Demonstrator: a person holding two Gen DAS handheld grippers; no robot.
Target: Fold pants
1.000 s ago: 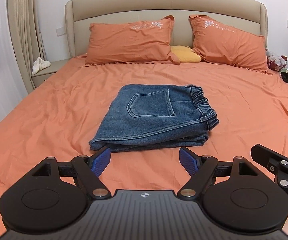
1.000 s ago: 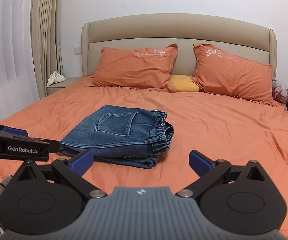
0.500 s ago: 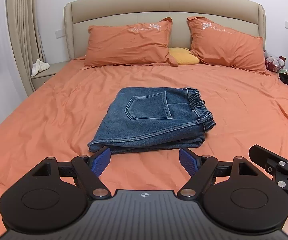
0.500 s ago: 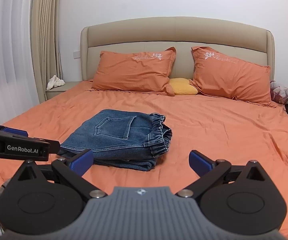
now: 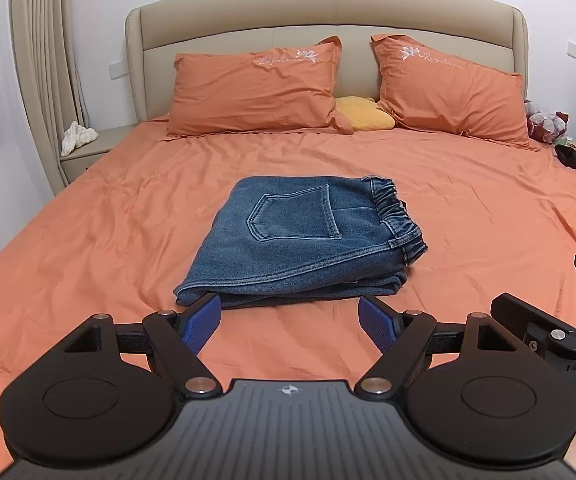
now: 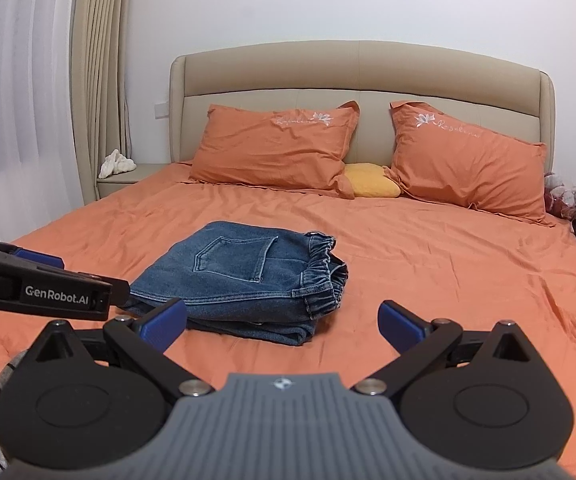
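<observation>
pants folded into compact denim stack, back pocket up, waistband at 3 o'clock – lying mid-bed on orange sheet | left gripper jaws spread wide, empty, at 6 o'clock of stack, apart from it | right gripper jaws wide apart, empty – stack at 11 o'clock | two orange pillows at 12, against headboard

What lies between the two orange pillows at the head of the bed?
A small yellow cushion lies between the two orange pillows, partly tucked behind them. Both wrist views show it.
</observation>
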